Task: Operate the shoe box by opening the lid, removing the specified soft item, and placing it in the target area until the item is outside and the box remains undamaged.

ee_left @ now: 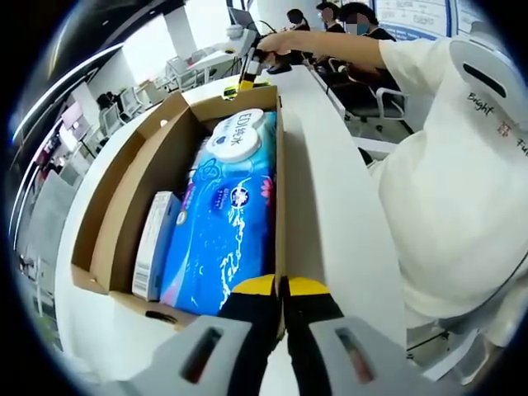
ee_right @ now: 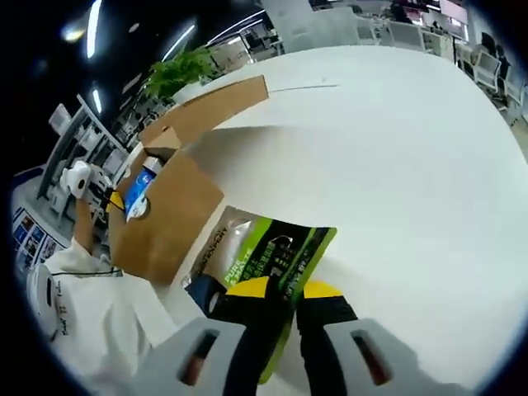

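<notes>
Shoe box: the brown cardboard shoe box (ee_left: 177, 177) lies open on the white table (ee_left: 330, 190); in the right gripper view it sits at about 9 o'clock (ee_right: 169, 219), its lid (ee_right: 206, 107) spread flat on the table beyond it.
Box contents: a blue soft pack (ee_left: 227, 214) with a white round label fills the right side of the box; a small white carton (ee_left: 155, 243) stands on edge just beside it at 9 o'clock.
Left gripper: the left gripper (ee_left: 280, 287) is at 6 o'clock in its own view, with its yellow-tipped fingers (ee_left: 309, 287) together, clamped on the near edge of the box's right wall.
Right gripper: the right gripper (ee_right: 285, 290) has its fingers (ee_right: 247, 289) closed on a green and black pouch (ee_right: 280, 256), which lies on the table just beside the box and outside it.
Right gripper from afar: it also shows at 12 o'clock in the left gripper view (ee_left: 246, 82), just past the far end of the box, held by a hand (ee_left: 285, 43).
Person: a white sleeve (ee_left: 450, 165) takes up 3 o'clock in the left gripper view.
</notes>
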Action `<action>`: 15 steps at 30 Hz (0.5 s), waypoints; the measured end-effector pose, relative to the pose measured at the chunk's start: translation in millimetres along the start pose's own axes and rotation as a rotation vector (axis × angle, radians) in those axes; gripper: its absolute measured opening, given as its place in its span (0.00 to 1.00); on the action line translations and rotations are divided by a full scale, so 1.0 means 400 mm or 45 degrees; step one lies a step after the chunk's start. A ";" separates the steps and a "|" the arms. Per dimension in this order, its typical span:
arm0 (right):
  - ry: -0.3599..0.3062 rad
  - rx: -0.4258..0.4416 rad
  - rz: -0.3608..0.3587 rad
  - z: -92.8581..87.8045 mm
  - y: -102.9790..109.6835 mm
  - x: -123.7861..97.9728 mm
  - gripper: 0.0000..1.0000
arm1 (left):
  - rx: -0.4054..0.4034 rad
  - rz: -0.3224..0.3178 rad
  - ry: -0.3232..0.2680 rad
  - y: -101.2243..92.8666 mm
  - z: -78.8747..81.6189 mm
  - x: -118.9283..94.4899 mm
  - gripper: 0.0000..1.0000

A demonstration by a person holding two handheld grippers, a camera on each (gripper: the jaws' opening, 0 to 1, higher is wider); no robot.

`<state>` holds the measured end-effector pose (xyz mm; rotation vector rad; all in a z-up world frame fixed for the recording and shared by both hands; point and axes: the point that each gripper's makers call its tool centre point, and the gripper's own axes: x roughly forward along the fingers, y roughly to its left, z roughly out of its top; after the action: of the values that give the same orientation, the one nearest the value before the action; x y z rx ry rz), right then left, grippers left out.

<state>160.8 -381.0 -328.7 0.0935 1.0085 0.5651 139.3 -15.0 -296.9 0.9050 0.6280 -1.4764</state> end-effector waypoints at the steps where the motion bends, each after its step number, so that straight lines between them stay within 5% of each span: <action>1: -0.001 0.001 -0.012 0.000 -0.006 0.000 0.12 | 0.000 0.001 0.000 0.000 0.000 0.000 0.02; 15: 0.010 -0.038 -0.085 -0.001 -0.063 -0.005 0.13 | 0.005 0.009 -0.007 0.002 0.000 0.000 0.02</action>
<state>169.9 -403.4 -335.7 0.0311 1.0073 0.5196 139.9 -15.0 -296.8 0.9051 0.6180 -1.4740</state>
